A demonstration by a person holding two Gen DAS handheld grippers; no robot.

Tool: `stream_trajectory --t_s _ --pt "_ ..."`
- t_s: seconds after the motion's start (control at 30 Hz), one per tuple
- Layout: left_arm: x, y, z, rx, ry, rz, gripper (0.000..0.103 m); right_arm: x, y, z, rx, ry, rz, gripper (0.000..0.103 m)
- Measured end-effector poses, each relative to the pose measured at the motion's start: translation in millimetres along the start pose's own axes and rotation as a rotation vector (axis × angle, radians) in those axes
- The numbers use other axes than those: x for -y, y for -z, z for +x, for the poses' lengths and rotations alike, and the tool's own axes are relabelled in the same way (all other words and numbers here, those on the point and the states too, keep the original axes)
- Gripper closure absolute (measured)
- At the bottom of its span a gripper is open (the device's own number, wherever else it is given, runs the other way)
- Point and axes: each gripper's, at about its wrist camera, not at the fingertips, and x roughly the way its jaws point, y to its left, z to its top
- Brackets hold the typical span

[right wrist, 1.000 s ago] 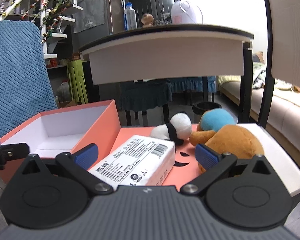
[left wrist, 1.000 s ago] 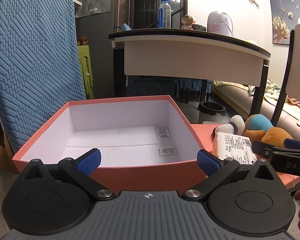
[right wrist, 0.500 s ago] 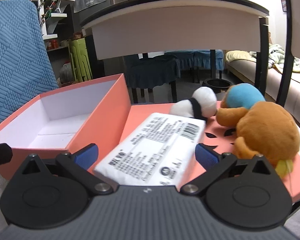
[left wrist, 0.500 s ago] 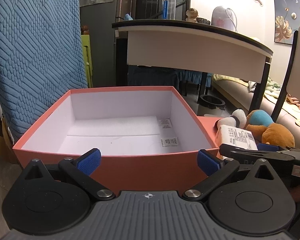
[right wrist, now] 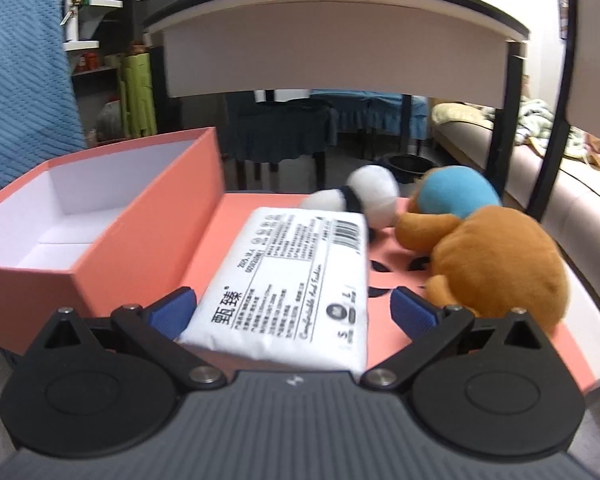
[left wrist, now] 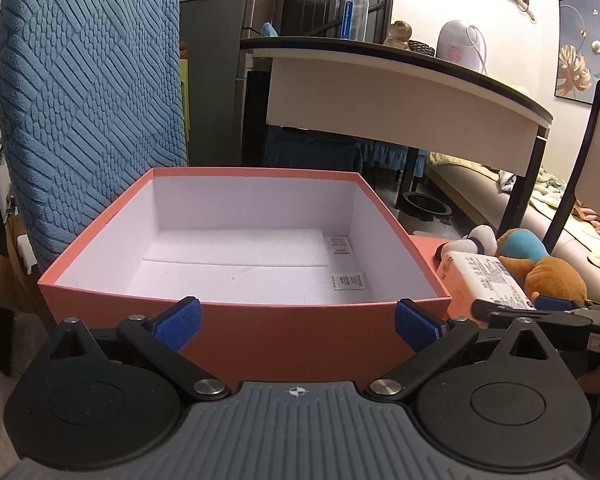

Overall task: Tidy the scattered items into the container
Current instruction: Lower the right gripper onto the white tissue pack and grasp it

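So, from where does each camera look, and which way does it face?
Left wrist: on the left gripper, facing the open, empty orange box; its own open jaws show, and the right gripper at the right edge.
Right wrist: on the right gripper, facing the tissue pack between its open jaws.
Shared: box, tissue pack, orange plush toy, panda plush.

Salmon-pink box (left wrist: 284,332), white inside; white tissue pack (right wrist: 296,276), black print; orange-and-teal plush (right wrist: 496,264); blue-padded claw fingers (right wrist: 172,312).
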Motion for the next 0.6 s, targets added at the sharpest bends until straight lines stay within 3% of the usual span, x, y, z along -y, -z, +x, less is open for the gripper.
stream_trajectory --t_s 0.37,0.47,0.6 --pt "0 0 -3 0.012 -0.004 0.006 0.0 15 -7 9 -0.026 0.012 0.008 0.001" --pt "0 0 -7 0.026 -0.006 0.017 0.0 19 -9 12 -0.033 0.016 0.011 0.015" --pt "-2 0 -13 0.045 -0.013 0.026 0.0 23 -11 10 -0.034 0.012 0.024 0.018"
